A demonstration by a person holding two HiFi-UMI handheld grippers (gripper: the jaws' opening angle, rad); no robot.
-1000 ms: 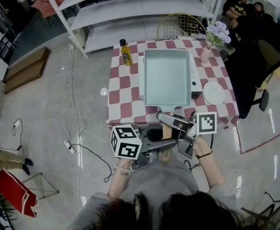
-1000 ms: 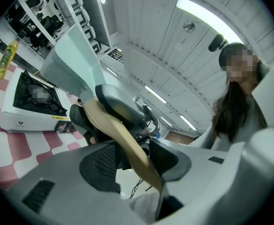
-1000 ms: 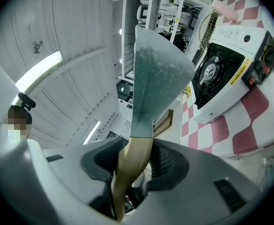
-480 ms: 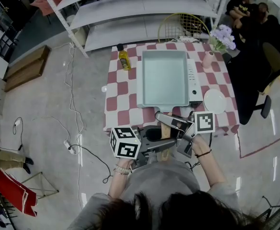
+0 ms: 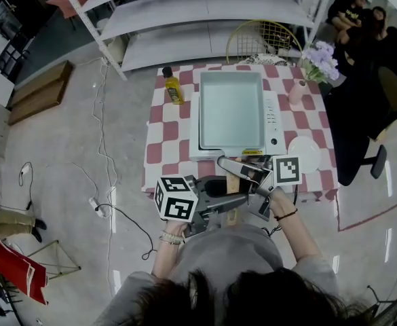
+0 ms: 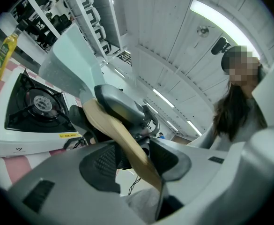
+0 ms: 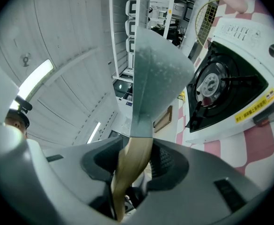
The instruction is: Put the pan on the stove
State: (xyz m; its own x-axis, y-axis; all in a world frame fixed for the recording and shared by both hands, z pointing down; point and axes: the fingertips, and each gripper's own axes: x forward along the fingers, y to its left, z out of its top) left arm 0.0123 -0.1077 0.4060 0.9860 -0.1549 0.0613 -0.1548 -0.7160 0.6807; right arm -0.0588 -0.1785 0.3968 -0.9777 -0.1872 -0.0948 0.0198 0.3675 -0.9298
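Since a second ago the pan (image 5: pixel 231 107) sits farther in over the table (image 5: pixel 167 124), and more of the stove's white control strip shows at its 3 o'clock side.

The left hand-held gripper (image 5: pixel 233 206) is clamped on the tan wooden handle (image 6: pixel 122 135) near its free end. Its ribbed pads press the wood from both sides. The right hand-held gripper (image 5: pixel 236 168) is clamped on the same handle, closer to the pan body. In its own view the handle runs straight up between the jaws into the pale teal pan.

At 12 o'clock from both hand-held grippers, the pan hangs over the stove (image 5: pixel 274 117). It does not look seated yet. Both gripper views show the burner (image 7: pixel 211 83) and its black supports uncovered, with the pan base raised and tilted above them.

An oil bottle (image 5: pixel 173 87) stands at the pan's 10 o'clock, a pink vase (image 5: pixel 296 92) at 2 o'clock and a white plate (image 5: pixel 305 153) at 4 o'clock. All are clear of the pan.

The likely trouble is the long overhang. All the pan's weight sits beyond two grips on a smooth, rounded handle, so it could roll or droop between the pads. A tilted descent would land one edge first, leaving the pan rocking or off-centre on the supports, or shoving the light stove. A sideways correction could swing a far corner into the bottle or the vase.
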